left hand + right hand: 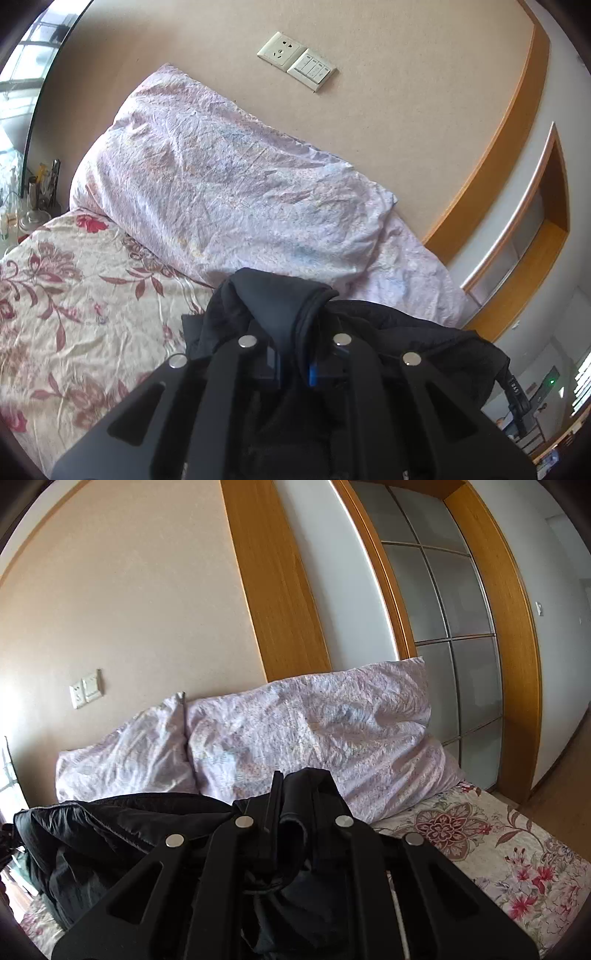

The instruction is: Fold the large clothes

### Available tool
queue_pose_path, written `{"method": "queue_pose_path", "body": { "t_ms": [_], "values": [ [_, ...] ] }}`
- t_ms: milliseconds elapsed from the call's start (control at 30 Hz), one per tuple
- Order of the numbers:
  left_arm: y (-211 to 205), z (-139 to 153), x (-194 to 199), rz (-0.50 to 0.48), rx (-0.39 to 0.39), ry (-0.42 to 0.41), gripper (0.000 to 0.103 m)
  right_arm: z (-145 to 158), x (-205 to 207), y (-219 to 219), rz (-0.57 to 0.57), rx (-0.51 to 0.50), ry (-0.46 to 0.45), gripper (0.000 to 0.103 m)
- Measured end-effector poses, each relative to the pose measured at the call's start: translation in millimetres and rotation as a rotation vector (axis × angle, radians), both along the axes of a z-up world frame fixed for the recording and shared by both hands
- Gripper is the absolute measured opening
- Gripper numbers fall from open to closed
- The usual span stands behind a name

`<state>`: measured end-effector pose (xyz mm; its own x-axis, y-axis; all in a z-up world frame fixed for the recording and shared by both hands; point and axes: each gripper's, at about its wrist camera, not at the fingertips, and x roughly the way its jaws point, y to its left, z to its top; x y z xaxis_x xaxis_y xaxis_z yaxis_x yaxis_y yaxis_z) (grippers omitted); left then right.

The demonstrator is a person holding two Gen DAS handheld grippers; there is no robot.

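Observation:
A large black padded jacket (pixel 424 332) is held up over the bed between both grippers. In the left wrist view my left gripper (pixel 291 332) is shut on a bunched fold of the jacket, and the fabric covers the fingertips. The jacket stretches off to the right there. In the right wrist view my right gripper (pixel 295 794) is shut on another edge of the black jacket (pixel 110 834), which sags away to the left. The bed (pixel 498 849) with its floral cover lies below.
Two pale lilac pillows (pixel 229 192) (pixel 332 731) lean on the beige headboard wall. A socket and switch plate (pixel 297 61) sits above them. A cluttered bedside table (pixel 33 206) stands at the left. A wood-framed frosted-glass sliding door (pixel 454 627) stands right of the bed.

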<state>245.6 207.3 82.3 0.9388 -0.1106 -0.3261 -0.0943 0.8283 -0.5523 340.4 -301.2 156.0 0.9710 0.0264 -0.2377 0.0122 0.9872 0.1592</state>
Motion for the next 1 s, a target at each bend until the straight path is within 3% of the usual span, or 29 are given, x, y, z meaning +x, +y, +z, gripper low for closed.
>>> {"method": "queue_pose_path", "body": {
  "t_ms": [200,433,533,567,600,633,667,700,767,867,1000],
  "values": [
    [1.0,-12.1,72.3,0.048,0.062,0.057,0.01,-26.9,80.4,32.7,-0.101,-0.087,0.096,0.012],
    [0.2,-51.3,137.1,0.083,0.072,0.133,0.011,-68.8,148.2,43.6,-0.171,-0.086,0.239,0.012],
    [4.6,-67.7,149.9,0.094,0.039,0.143,0.014,-82.8,170.4,39.5,-0.172,-0.044,0.314,0.029],
    [5.0,-71.1,152.1,0.093,0.024,0.146,0.016,-86.0,176.0,37.1,-0.165,-0.021,0.334,0.052],
    [5.6,-74.3,154.4,0.092,0.013,0.154,0.021,-87.8,180.3,33.5,-0.167,0.002,0.345,0.08],
    [5.6,-76.8,156.1,0.086,0.003,0.161,0.024,-87.0,180.5,29.8,-0.172,0.021,0.333,0.087],
    [5.7,-78.5,157.3,0.073,-0.006,0.164,0.044,-84.9,179.7,26.9,-0.169,0.038,0.315,0.089],
    [5.6,-77.8,156.2,0.076,-0.005,0.163,0.077,-80.1,175.2,21.7,-0.159,0.063,0.286,0.089],
    [6.4,-69.8,146.7,0.133,0.015,0.143,0.099,-67.9,163.6,12.5,-0.145,0.107,0.242,0.089],
    [8.0,-51.4,132.6,0.128,0.023,0.109,0.1,-54.3,145.9,12.9,-0.068,0.124,0.223,0.089],
    [-13.4,-32.8,113.0,0.084,0.096,0.104,0.1,-54.2,111.6,46.9,0.091,0.013,0.285,0.084]
  ]
}}
